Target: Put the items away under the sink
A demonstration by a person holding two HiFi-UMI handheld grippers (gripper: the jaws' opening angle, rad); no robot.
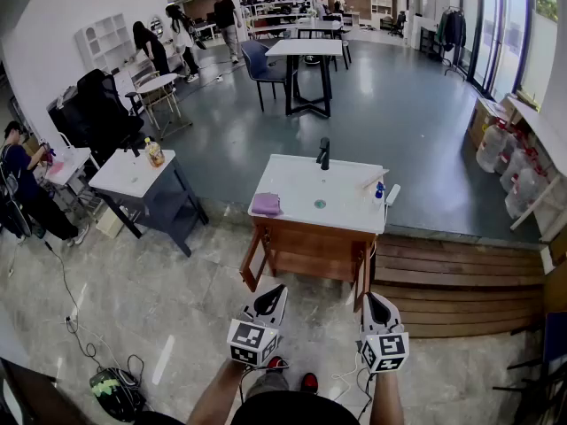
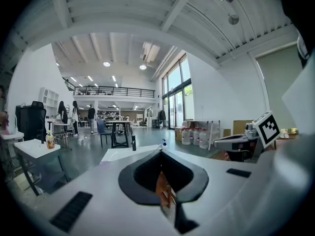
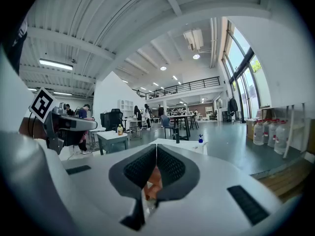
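The sink unit (image 1: 292,184) stands ahead of me, a white top on a wooden cabinet (image 1: 310,253). On the top I see a black faucet (image 1: 324,153), a purple cloth (image 1: 266,204), a small blue spray bottle (image 1: 379,189) and a pale stick-like item (image 1: 373,180). My left gripper (image 1: 276,292) and right gripper (image 1: 372,299) hover side by side, short of the cabinet front and well apart from it. Both are shut with nothing between the jaws. The left gripper (image 2: 161,150) looks toward the faucet (image 2: 133,142). The right gripper (image 3: 156,145) faces the spray bottle (image 3: 200,139).
A low white table (image 1: 124,177) with a yellow bottle (image 1: 155,153) stands left of the sink. A wooden platform (image 1: 461,282) lies to the right, with water jugs (image 1: 507,162) behind it. Cables and a green-black object (image 1: 111,390) lie on the floor at lower left. People stand far back.
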